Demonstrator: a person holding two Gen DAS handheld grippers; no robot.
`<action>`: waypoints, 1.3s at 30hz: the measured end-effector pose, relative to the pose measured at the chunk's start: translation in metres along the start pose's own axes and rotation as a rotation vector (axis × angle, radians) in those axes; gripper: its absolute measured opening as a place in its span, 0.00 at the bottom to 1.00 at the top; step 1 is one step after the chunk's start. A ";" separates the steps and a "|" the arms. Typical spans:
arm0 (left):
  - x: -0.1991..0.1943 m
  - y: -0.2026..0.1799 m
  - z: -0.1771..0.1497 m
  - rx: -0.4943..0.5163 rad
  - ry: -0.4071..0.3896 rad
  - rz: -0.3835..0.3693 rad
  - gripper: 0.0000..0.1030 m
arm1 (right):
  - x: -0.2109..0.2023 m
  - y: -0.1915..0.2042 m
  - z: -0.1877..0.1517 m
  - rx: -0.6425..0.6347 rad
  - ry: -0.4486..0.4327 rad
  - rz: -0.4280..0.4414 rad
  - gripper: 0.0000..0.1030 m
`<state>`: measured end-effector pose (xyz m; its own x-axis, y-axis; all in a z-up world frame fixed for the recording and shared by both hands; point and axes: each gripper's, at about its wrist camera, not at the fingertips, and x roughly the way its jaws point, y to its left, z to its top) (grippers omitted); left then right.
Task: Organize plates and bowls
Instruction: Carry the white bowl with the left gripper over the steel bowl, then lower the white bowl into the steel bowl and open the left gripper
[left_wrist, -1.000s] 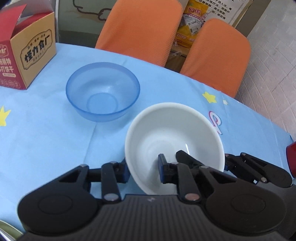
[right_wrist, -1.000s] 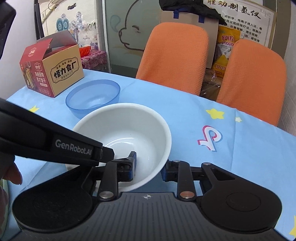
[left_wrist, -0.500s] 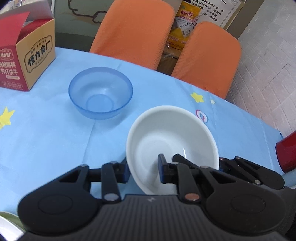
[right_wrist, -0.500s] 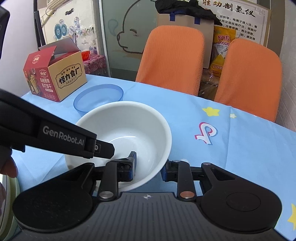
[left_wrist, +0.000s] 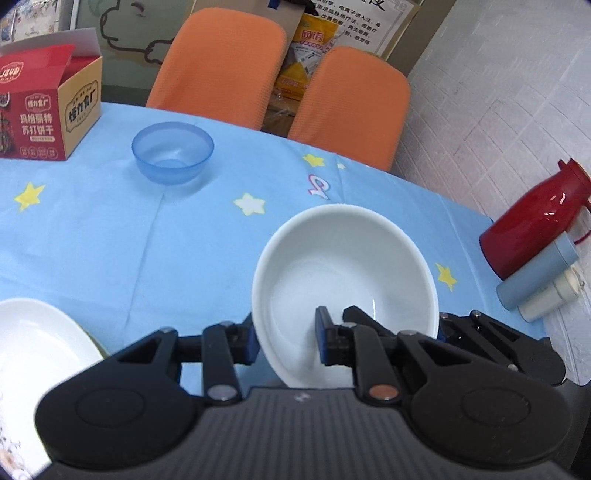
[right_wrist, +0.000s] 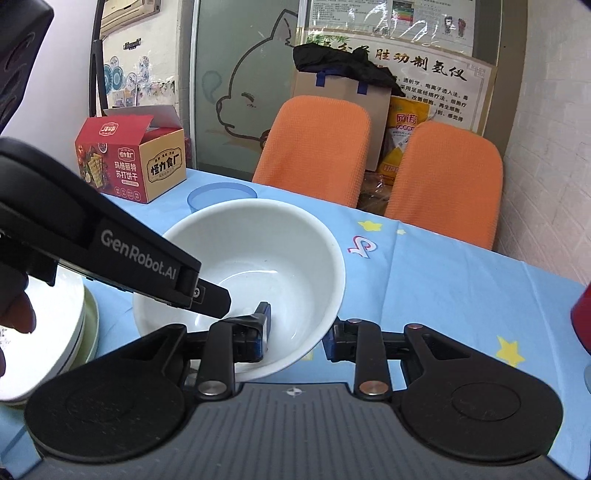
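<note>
A white bowl (left_wrist: 343, 273) is held above the blue tablecloth by both grippers. My left gripper (left_wrist: 286, 338) is shut on its left rim, one finger inside, one outside. My right gripper (right_wrist: 297, 332) is shut on its right rim in the same way; the bowl also shows in the right wrist view (right_wrist: 255, 258). A blue translucent bowl (left_wrist: 173, 152) stands further back on the table, partly hidden behind the white bowl in the right wrist view (right_wrist: 221, 194). A stack of white plates (left_wrist: 33, 354) lies at the near left, also seen in the right wrist view (right_wrist: 55, 332).
A red and tan snack box (left_wrist: 48, 118) stands at the back left. Two orange chairs (left_wrist: 221, 62) are behind the table. A red flask (left_wrist: 535, 225) and two pale cylinders (left_wrist: 543, 284) stand at the right table edge.
Both grippers have carried the white bowl back towards me and up. The blue bowl now looks further away, and the plate stack and red flask have come into view.
</note>
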<state>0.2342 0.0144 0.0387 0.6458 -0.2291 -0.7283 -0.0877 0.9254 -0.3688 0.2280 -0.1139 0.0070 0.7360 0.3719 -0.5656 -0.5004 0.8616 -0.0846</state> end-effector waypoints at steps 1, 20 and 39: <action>-0.006 -0.002 -0.006 0.005 -0.002 -0.010 0.16 | -0.007 0.001 -0.004 0.011 -0.005 -0.003 0.54; -0.019 0.011 -0.088 0.081 0.075 -0.002 0.16 | -0.032 0.031 -0.072 0.175 0.027 0.000 0.62; -0.055 0.017 -0.085 0.120 -0.055 -0.040 0.70 | -0.058 0.018 -0.096 0.294 -0.093 -0.095 1.00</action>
<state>0.1325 0.0174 0.0233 0.6877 -0.2526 -0.6806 0.0280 0.9461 -0.3228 0.1326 -0.1529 -0.0401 0.8185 0.3033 -0.4880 -0.2841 0.9519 0.1151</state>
